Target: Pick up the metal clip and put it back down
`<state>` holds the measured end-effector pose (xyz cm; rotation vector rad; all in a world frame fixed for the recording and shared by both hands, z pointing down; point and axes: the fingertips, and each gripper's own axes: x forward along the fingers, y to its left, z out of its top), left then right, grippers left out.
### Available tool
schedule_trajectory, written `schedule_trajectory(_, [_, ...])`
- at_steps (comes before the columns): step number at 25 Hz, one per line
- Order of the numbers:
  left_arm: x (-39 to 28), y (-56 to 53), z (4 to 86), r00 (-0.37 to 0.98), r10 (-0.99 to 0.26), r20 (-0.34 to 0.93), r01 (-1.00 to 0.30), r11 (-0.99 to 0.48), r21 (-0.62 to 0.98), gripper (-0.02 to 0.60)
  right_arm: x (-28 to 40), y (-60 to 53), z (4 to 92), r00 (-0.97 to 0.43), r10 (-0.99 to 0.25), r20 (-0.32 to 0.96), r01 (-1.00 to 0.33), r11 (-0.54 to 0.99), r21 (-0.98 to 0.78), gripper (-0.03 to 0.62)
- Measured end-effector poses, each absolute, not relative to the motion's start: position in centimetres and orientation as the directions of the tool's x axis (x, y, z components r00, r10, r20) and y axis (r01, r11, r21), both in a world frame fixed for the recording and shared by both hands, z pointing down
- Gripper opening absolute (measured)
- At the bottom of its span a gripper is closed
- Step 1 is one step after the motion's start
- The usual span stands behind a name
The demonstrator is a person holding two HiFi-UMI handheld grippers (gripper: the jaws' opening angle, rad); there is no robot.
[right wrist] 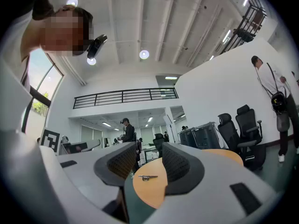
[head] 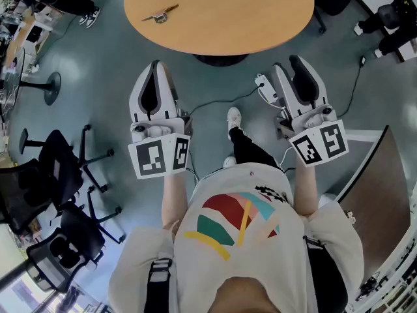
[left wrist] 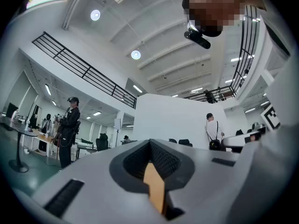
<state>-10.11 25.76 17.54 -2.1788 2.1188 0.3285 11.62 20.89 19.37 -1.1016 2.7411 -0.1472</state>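
Right now your right gripper [head: 288,68] has its jaws spread wide with nothing held; in the right gripper view [right wrist: 145,154] the metal clip [right wrist: 147,177] shows through the gap, lying far off on the round wooden table [right wrist: 150,192]. Your left gripper [head: 155,67] has its jaws drawn together, empty, with only a thin sliver of the tabletop showing between the pads in the left gripper view [left wrist: 150,144]. From the head view, both grippers hang over the floor short of the table's [head: 228,18] near edge, and the clip [head: 159,15] rests on its left part, well apart from either one.
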Motion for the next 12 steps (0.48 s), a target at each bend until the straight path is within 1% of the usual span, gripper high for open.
schedule_trajectory(5, [-11.7,15.8,19.0,0.0,-0.982,-0.188,-0.996,-0.017,0.092,0.041,10.1,9.9,22.2,-0.708,-0.705,-0.033,-0.688,0.7,-0.191,0.162])
schedule_trajectory(8, [-12.1,10.4,19.4,-0.021,-0.982,-0.189,-0.997,0.006,0.082,0.041,9.1,3.9,23.0,-0.733,-0.68,-0.009,-0.67,0.724,-0.166,0.161])
schedule_trajectory(12, [-12.6,7.0,19.8,-0.054,-0.984,-0.169,-0.996,0.041,0.079,0.041,7.0,-0.4,23.8,-0.778,-0.629,0.021,-0.624,0.768,-0.146,0.161])
